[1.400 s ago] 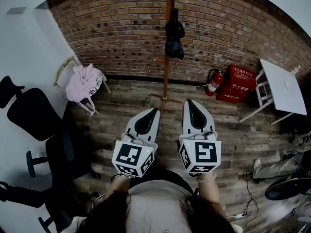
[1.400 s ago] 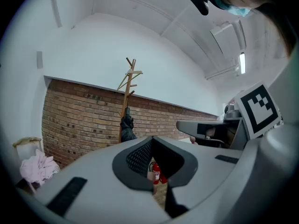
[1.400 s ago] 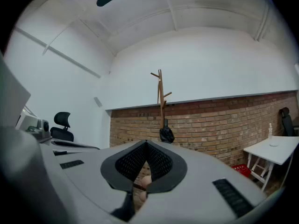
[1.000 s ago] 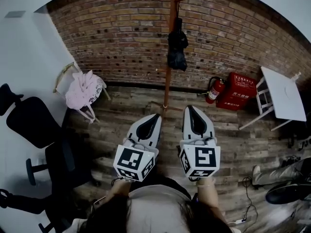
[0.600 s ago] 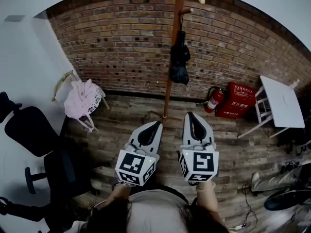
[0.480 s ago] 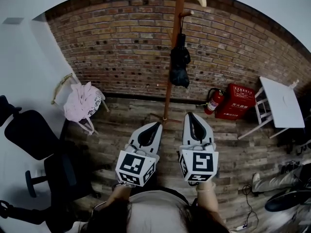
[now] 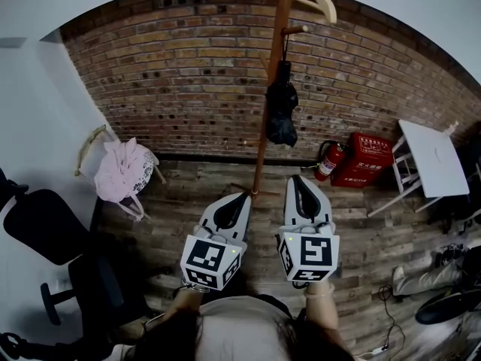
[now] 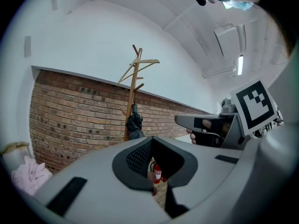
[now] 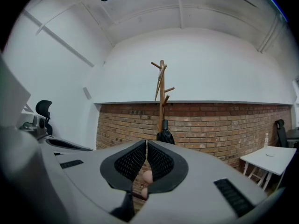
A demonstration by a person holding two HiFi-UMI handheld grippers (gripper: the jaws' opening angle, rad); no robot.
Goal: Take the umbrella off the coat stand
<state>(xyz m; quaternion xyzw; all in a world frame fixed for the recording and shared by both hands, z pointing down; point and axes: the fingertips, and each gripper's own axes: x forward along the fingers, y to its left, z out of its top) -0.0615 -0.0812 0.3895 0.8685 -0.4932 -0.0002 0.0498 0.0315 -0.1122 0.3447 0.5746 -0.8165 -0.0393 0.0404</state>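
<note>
Left gripper (image 7: 242, 197) and right gripper (image 7: 294, 179): fingers pressed together on both. Beyond them, plank floor (image 7: 188, 194). Far left: pink cloth (image 7: 120, 168) on a chair. Far right: fire extinguisher (image 7: 328, 162), white surface (image 7: 434, 156). Umbrella (image 7: 282, 111), black and folded, hangs on the coat stand (image 7: 263, 138) against the brick wall (image 7: 173, 81).

Your left claw (image 8: 150, 139) is closed on nothing; ahead, a black umbrella (image 8: 134, 126) hangs on the coat stand (image 8: 135, 80) against the brick wall (image 8: 70, 111).

You're in an office-like room: black swivel office chair (image 7: 45, 226), white square table (image 7: 434, 156), red cylindrical fire extinguisher (image 7: 328, 162), red brick wall (image 7: 173, 74).
</note>
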